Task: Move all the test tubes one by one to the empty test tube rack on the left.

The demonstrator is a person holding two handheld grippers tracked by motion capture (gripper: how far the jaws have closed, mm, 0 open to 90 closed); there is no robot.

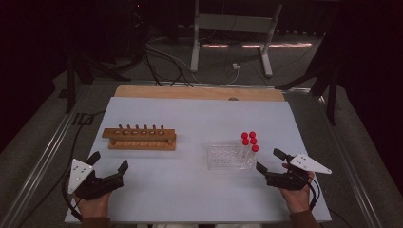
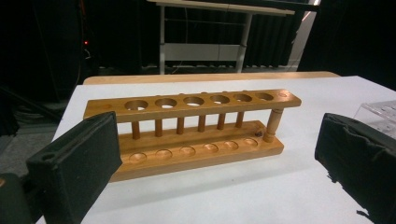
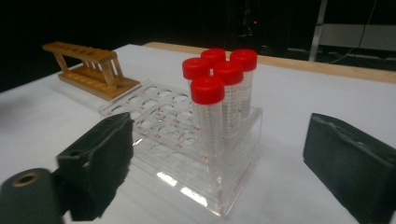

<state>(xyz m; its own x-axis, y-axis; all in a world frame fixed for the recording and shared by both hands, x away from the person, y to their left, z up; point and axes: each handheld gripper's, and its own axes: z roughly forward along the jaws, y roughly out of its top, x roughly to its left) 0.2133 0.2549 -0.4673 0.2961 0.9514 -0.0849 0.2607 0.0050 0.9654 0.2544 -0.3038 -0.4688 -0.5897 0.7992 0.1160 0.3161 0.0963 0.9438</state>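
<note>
While the high view blurs them, the right gripper view shows five red-capped tubes (image 3: 219,93) beyond spread, empty fingers (image 3: 98,158)

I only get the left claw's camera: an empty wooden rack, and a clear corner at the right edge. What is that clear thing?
Observer: A clear plastic rack holding five red-capped tubes.
Operator: Where do the tubes sit in it?
Observer: Bunched at one end, the end nearest the right claw.
Operator: Is that claw holding one?
Observer: No, it's open, with nothing between its jaws.
</note>
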